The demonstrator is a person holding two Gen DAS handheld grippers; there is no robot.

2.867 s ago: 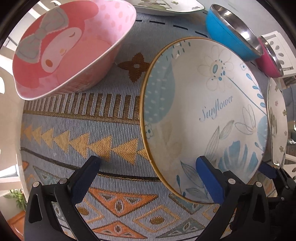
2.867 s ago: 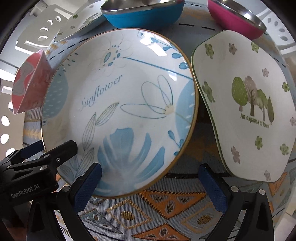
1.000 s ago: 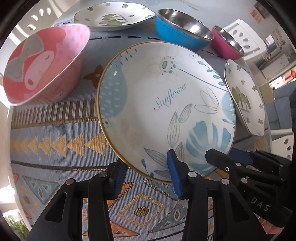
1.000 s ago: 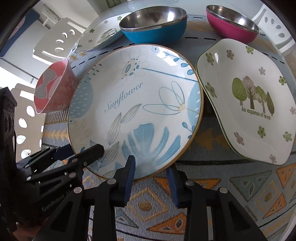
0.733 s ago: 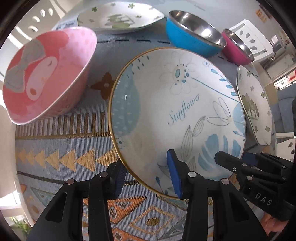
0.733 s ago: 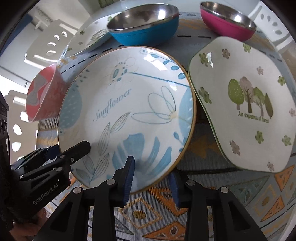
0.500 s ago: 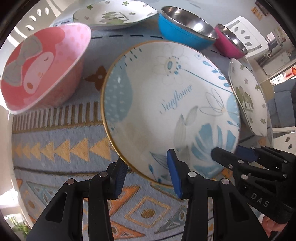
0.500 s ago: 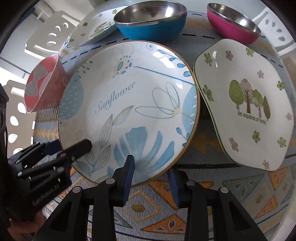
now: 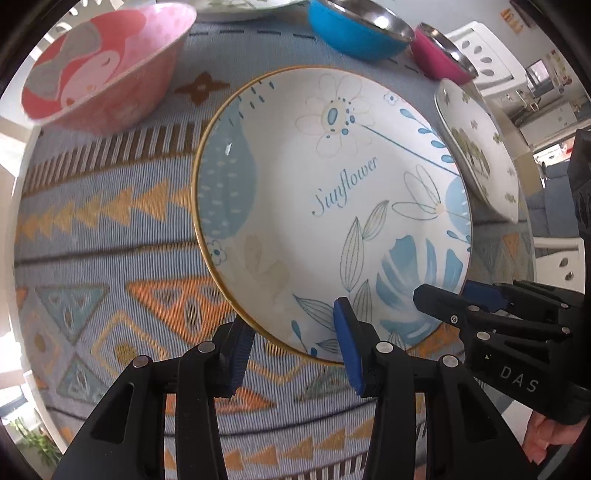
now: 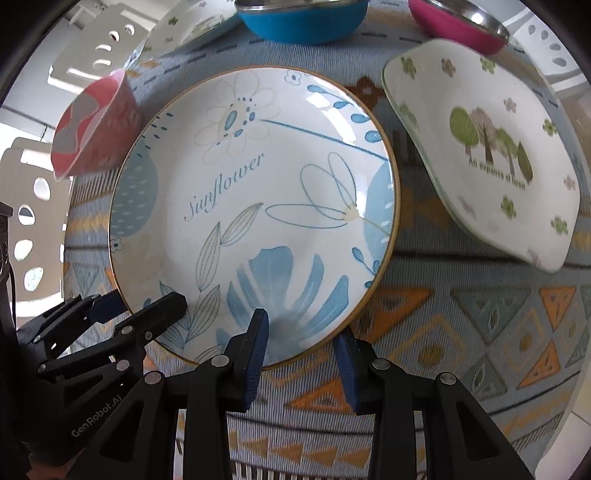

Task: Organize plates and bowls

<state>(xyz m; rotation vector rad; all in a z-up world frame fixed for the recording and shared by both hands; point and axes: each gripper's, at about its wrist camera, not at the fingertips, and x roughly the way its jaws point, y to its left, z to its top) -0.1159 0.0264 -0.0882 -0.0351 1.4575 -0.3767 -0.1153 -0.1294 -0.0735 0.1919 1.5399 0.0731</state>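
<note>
- Blue-padded fingers of the left claw (image 9: 293,341) straddle the near gold rim of the Sunflower plate (image 9: 332,206), one pad over the face, the other under the edge; it is clamped on that rim.
- Likewise the right claw (image 10: 301,341) pinches the same near rim further right, one pad on the blue leaf print, the other below the edge.
- Both claws sit side by side on the plate's near edge, close together, the right claw's black fingers (image 9: 461,306) visible in the left view.
- Whether the plate is lifted clear of the patterned cloth (image 9: 110,229) on the bench is hard to judge; its near edge seems raised.
- Left of the plate, the pink cartoon bowl (image 9: 107,70) stands just beside the rim, with cloth showing between.
- Right of it, the tree-print plate (image 10: 491,147) lies near, a narrow strip of cloth apart.
- Behind stand the blue bowl (image 10: 303,22) and magenta bowl (image 10: 458,26); a second tree-print plate (image 10: 188,26) lies at the far left.
- Bare cloth lies open in front of the claws.
</note>
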